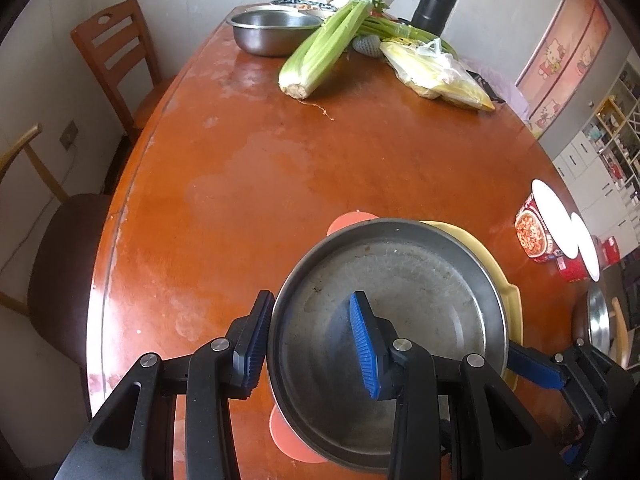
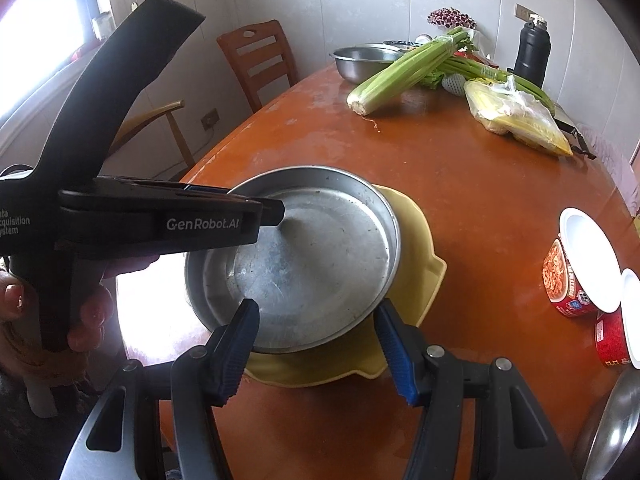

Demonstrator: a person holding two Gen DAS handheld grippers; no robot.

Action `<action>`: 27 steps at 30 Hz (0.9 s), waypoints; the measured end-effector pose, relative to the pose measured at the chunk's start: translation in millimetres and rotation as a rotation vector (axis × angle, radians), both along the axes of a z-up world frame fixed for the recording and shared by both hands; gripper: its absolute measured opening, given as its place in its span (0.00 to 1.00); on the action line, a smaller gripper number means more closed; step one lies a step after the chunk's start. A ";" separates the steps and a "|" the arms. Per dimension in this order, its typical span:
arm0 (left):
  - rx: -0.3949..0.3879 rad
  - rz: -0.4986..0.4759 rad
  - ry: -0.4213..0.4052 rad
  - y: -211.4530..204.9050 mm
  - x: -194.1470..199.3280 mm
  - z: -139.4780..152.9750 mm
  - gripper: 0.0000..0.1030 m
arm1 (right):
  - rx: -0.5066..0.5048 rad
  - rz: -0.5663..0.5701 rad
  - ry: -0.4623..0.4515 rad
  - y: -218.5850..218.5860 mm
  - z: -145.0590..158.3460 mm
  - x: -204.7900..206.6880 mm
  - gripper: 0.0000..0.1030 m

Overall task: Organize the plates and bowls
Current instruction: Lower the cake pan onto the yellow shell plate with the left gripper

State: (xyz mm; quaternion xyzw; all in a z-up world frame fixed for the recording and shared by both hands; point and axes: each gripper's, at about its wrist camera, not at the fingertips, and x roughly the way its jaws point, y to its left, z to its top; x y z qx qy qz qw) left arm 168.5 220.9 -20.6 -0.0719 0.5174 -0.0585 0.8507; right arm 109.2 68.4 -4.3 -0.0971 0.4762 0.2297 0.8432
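A wide steel pan rests over a yellow plate. A salmon plate peeks out underneath. My left gripper straddles the pan's left rim, one finger outside the wall and one inside, shut on it. From the side it shows as a black tool held in a hand. My right gripper holds the pan's near rim on the other side, its left finger over the inside and its right fingertip against the outer wall. One of its blue fingers meets the rim.
Farther along the orange table lie celery, bagged corn, a steel bowl and a black flask. Instant noodle cups and another steel dish sit at the right edge. Chairs stand to the left.
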 end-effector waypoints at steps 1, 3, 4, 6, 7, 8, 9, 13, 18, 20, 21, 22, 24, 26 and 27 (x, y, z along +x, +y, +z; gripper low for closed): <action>-0.004 -0.002 -0.002 0.4 -0.4 0.4 0.38 | 0.000 0.001 -0.001 -0.7 1.6 -0.2 0.58; -0.009 -0.002 -0.003 0.7 -0.2 0.3 0.38 | 0.012 0.000 0.007 -2.3 3.0 0.2 0.58; -0.009 -0.001 -0.003 0.2 -0.5 0.5 0.38 | 0.026 0.002 0.013 -4.1 3.9 0.9 0.58; -0.008 0.000 -0.004 -0.3 -0.7 0.6 0.38 | 0.038 -0.003 0.017 -6.4 4.4 1.3 0.58; -0.007 0.001 -0.004 -0.7 -0.5 0.7 0.38 | 0.039 -0.004 0.014 -6.8 4.9 1.3 0.58; -0.009 0.000 -0.004 -1.0 -0.2 0.9 0.38 | 0.037 -0.007 0.010 -7.0 5.3 1.3 0.58; -0.010 0.000 -0.004 -1.2 -0.2 1.1 0.38 | 0.036 -0.010 0.008 -7.0 5.6 1.1 0.58; -0.048 -0.010 -0.005 -0.9 -2.3 2.8 0.38 | 0.051 -0.020 -0.007 -12.3 10.3 0.5 0.58; -0.037 -0.017 -0.007 -4.3 -3.0 3.2 0.38 | 0.053 -0.034 -0.024 -18.7 16.7 -1.1 0.58; -0.046 -0.016 -0.011 -2.8 -3.5 4.3 0.38 | 0.055 -0.039 -0.028 -20.7 18.1 -2.4 0.58; -0.044 -0.014 -0.012 -2.7 -3.8 4.8 0.38 | 0.057 -0.041 -0.031 -22.1 19.1 -2.9 0.58; -0.040 -0.014 -0.011 -3.1 -4.1 4.9 0.38 | 0.058 -0.045 -0.033 -23.3 19.6 -2.8 0.58; -0.032 -0.021 -0.008 -4.6 -4.7 5.0 0.40 | 0.058 -0.052 -0.034 -24.9 19.4 -0.9 0.59; -0.027 -0.020 -0.011 -4.6 -5.4 6.2 0.40 | 0.058 -0.064 -0.029 -28.0 18.6 0.4 0.59; -0.030 -0.017 -0.016 -3.4 -6.1 7.7 0.40 | 0.062 -0.067 -0.028 -29.5 18.4 1.2 0.59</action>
